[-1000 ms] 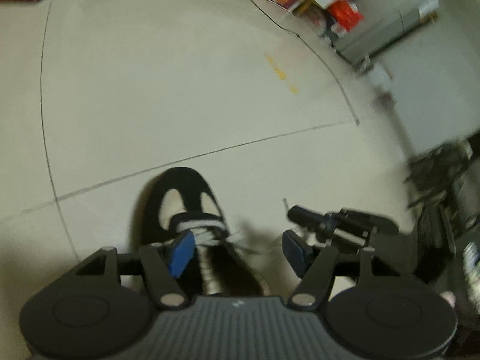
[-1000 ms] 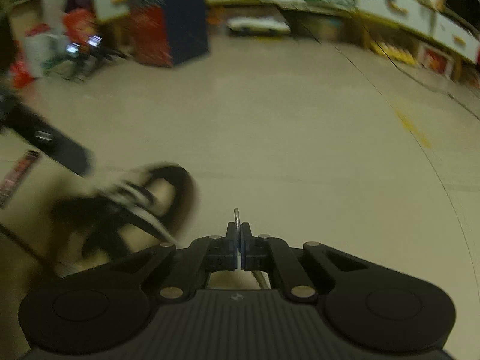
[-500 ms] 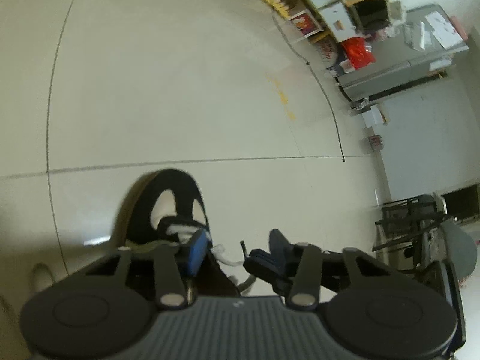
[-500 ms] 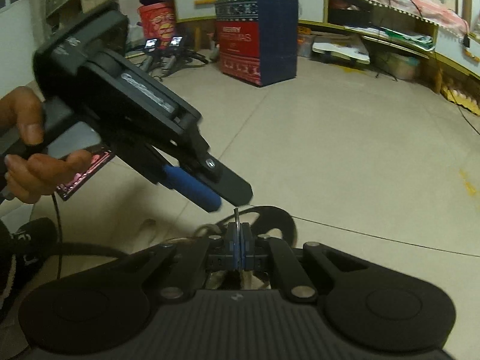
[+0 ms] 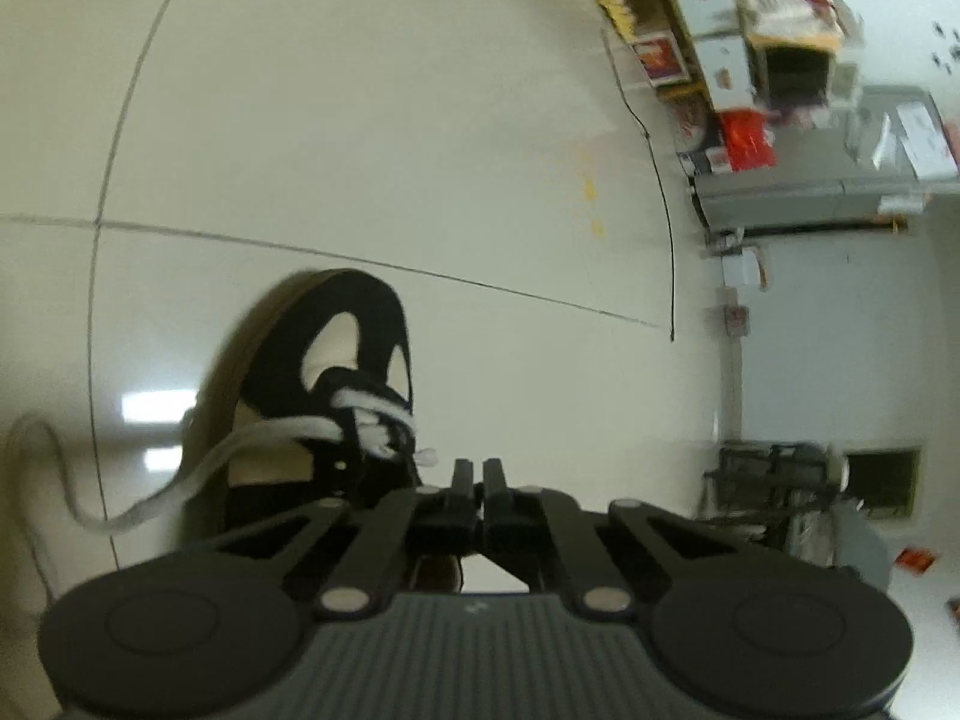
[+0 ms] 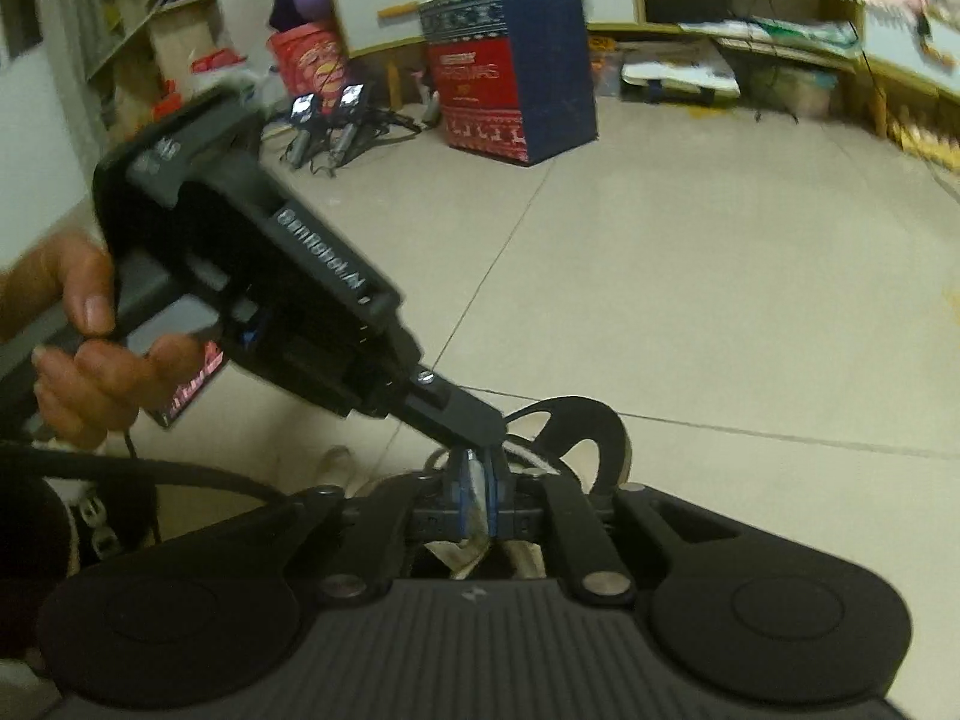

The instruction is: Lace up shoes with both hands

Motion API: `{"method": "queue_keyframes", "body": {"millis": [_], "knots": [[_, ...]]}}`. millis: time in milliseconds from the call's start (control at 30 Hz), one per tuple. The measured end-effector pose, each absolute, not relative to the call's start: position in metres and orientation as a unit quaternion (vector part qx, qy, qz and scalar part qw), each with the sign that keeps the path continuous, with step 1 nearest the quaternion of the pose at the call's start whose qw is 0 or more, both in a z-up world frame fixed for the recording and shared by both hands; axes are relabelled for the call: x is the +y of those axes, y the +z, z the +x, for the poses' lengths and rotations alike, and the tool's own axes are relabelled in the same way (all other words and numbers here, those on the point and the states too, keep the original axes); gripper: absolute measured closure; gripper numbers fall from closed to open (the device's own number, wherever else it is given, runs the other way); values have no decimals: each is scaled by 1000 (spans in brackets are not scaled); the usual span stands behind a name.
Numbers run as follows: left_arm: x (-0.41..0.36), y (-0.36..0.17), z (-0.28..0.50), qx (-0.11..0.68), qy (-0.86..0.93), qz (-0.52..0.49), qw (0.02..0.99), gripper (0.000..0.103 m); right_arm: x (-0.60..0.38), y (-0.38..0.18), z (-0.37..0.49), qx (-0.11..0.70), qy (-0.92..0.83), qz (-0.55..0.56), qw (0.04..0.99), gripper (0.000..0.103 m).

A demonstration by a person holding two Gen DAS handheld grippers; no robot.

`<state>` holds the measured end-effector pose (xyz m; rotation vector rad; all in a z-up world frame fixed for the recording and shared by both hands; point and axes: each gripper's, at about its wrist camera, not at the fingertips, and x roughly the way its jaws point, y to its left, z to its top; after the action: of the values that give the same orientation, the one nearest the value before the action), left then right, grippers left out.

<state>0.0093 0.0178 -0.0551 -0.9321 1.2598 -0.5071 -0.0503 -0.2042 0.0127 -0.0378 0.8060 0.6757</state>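
— While I look through my left camera, I see the black and cream shoe (image 5: 336,372) lying on the pale tiled floor (image 5: 420,120). Its toe points away from me.

— Where is the lace?

— The white lace (image 5: 282,438) crosses the top of the shoe. One loose end (image 5: 90,510) runs off to the left and curls on the floor. A short frayed bit (image 5: 427,456) sticks out just beside my left gripper (image 5: 479,468).

— What are your left fingers doing?

— They are pressed together. I can't tell if they pinch any lace, because the tips hide that spot.

— And the other side?

— My right gripper (image 6: 478,468) is down low, right over the shoe (image 6: 576,438). Its blue pads (image 6: 462,492) have a small gap, and the jaws are opening. Something pale shows between them. It may be lace, but the picture is too blurry for me to be sure.

— Can you see the left one from there?

— Yes. From the right camera the left gripper (image 6: 474,420) comes in from the left, tilted down, and its tip sits just above my right fingers. A hand (image 6: 84,348) holds its handle.

— What else is around?

— A red and blue box (image 6: 516,72) stands far back on the floor, near some shelves (image 6: 156,12).
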Motion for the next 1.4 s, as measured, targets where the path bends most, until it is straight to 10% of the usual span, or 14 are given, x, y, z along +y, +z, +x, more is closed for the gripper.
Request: {"method": "queue_keyframes", "body": {"millis": [67,233,467,533,600,800,1400], "knots": [[24,-61,10,561,-218,-438,668,100,-204,12,-48,390,326,-7,861,77],[23,-70,11,570,-228,-478,628,100,-203,14,-52,380,338,-21,861,76],[12,-67,9,577,-242,-456,633,99,-207,9,-56,386,337,-22,858,99],[12,-59,6,571,-247,-426,657,89,-204,11,-55,386,340,-39,857,99],[9,-50,4,565,-249,-382,688,56,-203,16,-53,387,341,-63,855,99],[5,-37,0,555,-239,-265,752,32,-227,28,-49,402,342,-168,833,99],[-10,-33,-31,583,-219,-150,768,7,-326,165,-46,449,315,-441,711,99]]}}
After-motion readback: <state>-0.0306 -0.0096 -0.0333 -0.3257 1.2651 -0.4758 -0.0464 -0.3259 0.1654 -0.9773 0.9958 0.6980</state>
